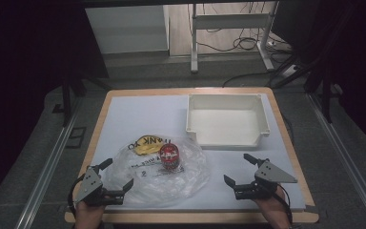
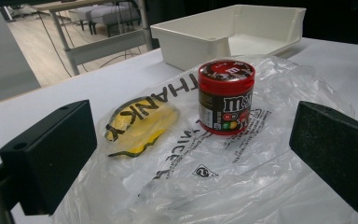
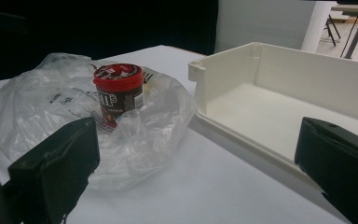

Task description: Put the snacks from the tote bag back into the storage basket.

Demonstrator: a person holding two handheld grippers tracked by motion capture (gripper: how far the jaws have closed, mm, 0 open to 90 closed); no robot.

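Candy jar (image 1: 169,156) stands upright on a clear plastic bag (image 1: 190,179), roughly centre of the white surface (image 1: 138,114), lid on. Bag is spread flat and crinkled, with a yellow print patch (image 1: 146,143) at 10 o'clock from the jar. White bin (image 1: 228,125) sits empty at 1 o'clock from the jar, well apart from it.

Left gripper (image 1: 116,179) hovers at the bag's 7 o'clock edge, jaws spread wide, nothing between them. Right gripper (image 1: 238,171) is at 4 o'clock from the jar, off the bag, jaws also released and empty. In the left gripper view the jar (image 2: 226,97) lies ahead between the jaw pads, still apart from them.

Risks, as I judge them:
- jar rests on loose film, so any tug on the bag likely tips or drags it
- a jaw closing low could pinch plastic along with the jar, and lifting would then haul the bag up too
- round smooth wall may twist or slip out of an off-centre pinch
- a grip high on the lid could let the jar swing
- bag edge near the bin could snag on its front wall if dragged
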